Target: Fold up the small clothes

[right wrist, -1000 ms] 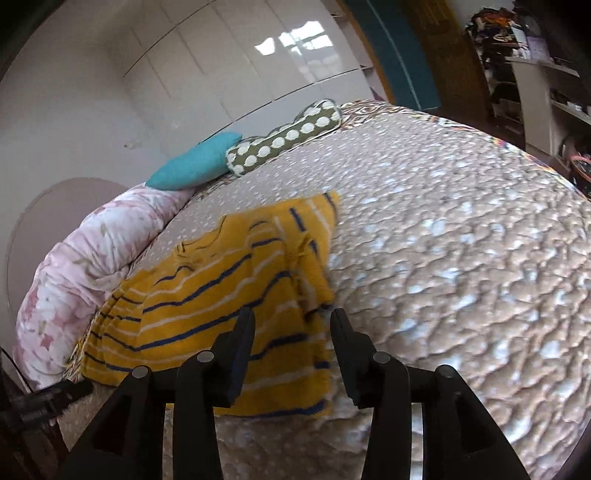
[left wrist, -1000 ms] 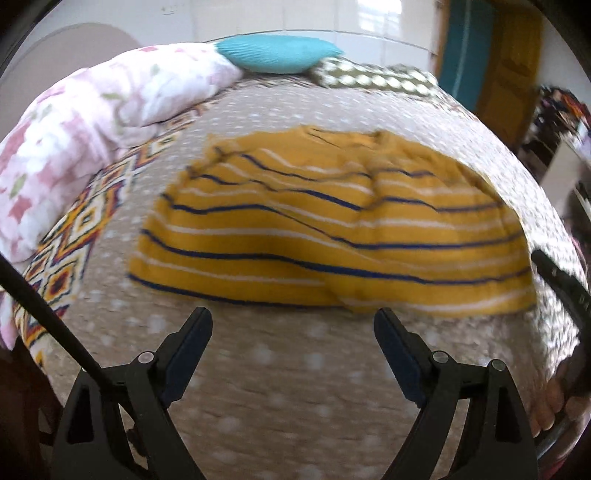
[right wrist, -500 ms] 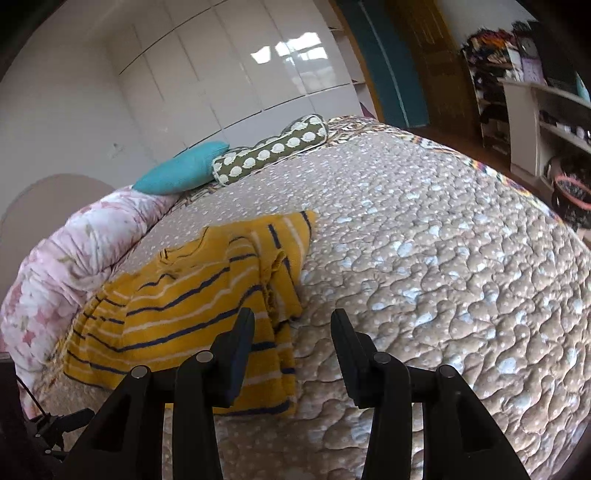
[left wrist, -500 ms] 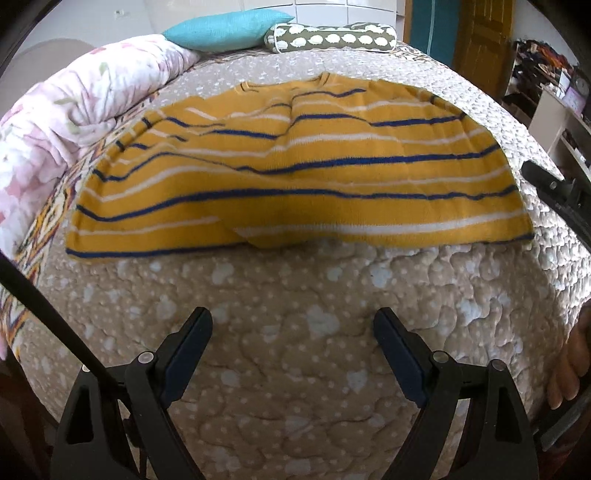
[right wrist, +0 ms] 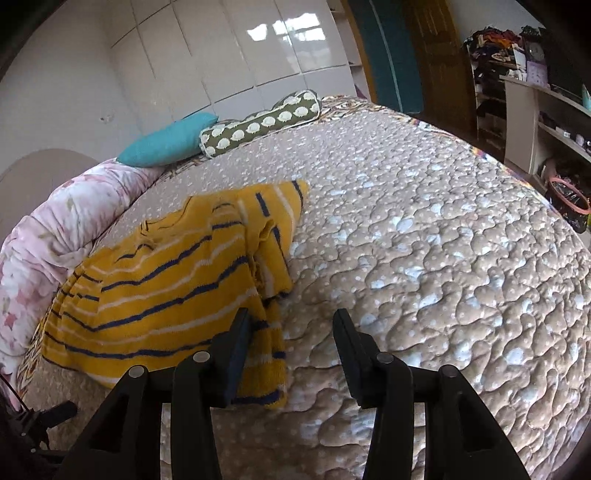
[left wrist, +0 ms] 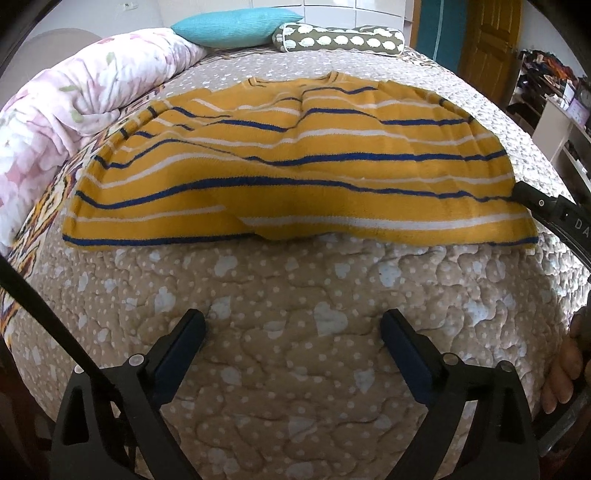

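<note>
A yellow sweater (left wrist: 295, 170) with blue and white stripes lies spread on the quilted bed (left wrist: 295, 350), sleeves folded in. It also shows in the right wrist view (right wrist: 166, 288). My left gripper (left wrist: 293, 332) is open and empty, above the quilt just short of the sweater's near hem. My right gripper (right wrist: 291, 328) is open and empty at the sweater's right edge; its left finger (right wrist: 236, 343) overlaps the hem corner. The right gripper's tip (left wrist: 532, 199) shows at the sweater's right edge in the left wrist view.
A pink floral duvet (left wrist: 74, 96) lies rolled along the left. A teal pillow (left wrist: 236, 27) and a green patterned bolster (left wrist: 340, 38) lie at the head. Shelves (right wrist: 535, 122) and a door (left wrist: 487, 40) stand to the right of the bed.
The left gripper has pulled back from the sweater, so more quilt shows in front. The right gripper has moved in to the sweater's right hem corner. Both stayed open.
</note>
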Action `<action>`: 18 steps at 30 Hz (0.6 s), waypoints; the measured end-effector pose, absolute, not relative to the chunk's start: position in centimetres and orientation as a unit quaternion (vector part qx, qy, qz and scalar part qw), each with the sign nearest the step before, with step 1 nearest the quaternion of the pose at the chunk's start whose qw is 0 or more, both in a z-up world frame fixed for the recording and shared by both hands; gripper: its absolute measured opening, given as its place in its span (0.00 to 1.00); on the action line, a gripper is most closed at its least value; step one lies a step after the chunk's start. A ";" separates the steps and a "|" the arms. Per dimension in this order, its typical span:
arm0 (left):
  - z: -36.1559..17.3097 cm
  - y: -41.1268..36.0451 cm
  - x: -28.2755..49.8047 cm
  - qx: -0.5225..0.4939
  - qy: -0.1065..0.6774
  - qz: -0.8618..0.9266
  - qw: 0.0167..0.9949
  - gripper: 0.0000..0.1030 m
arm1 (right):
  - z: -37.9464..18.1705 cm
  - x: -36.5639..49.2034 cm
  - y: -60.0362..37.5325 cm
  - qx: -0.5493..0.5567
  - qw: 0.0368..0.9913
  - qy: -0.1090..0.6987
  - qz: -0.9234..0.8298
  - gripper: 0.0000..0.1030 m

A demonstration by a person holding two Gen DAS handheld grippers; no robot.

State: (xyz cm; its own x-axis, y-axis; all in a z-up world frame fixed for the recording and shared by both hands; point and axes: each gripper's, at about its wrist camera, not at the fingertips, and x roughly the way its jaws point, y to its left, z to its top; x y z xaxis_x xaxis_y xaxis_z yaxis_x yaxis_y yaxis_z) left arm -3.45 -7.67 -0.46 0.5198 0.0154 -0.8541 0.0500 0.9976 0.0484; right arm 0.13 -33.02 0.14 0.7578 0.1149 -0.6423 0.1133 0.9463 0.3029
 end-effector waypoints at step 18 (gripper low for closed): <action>-0.6 -7.6 -3.8 0.040 0.490 -0.007 0.871 0.95 | -0.5 0.9 -33.6 0.180 0.913 0.365 -0.003 0.54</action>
